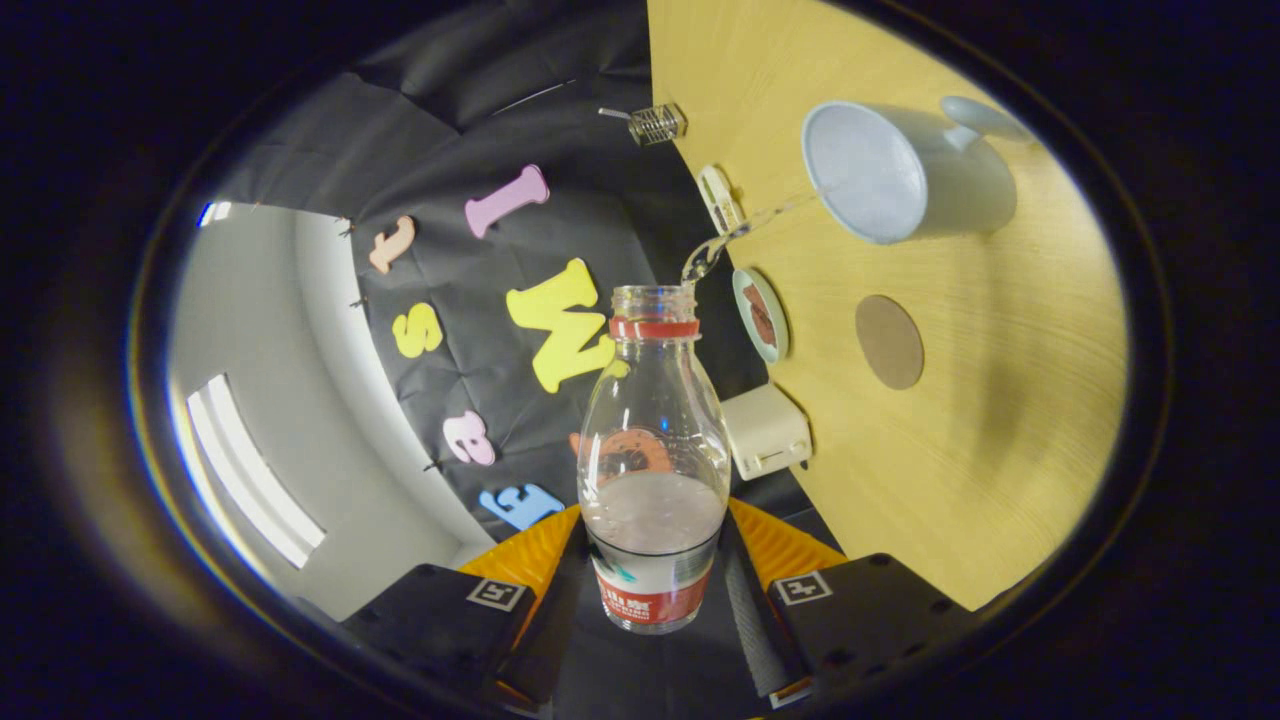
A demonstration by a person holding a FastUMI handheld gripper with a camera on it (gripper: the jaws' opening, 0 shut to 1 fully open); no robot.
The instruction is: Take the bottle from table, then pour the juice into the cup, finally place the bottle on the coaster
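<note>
My gripper (655,580) is shut on a clear plastic bottle (655,440) with a red neck ring and a red-and-white label. Both fingers press on its lower body. The whole view is rolled sideways, so the bottle is tipped toward the wooden table (960,470). A thin clear stream (745,230) leaves the open mouth and arcs into the pale blue-grey cup (900,175), which stands on the table beyond the fingers. Liquid still fills the bottle's lower part. The round brown coaster (889,341) lies on the table between the bottle's neck and the cup.
A small round dish (762,315) with something brown in it sits near the table's edge, close to the bottle's mouth. A white box (766,431) and a white clip (719,198) are on that same edge. A small wire object (655,123) hangs against the black cloth wall.
</note>
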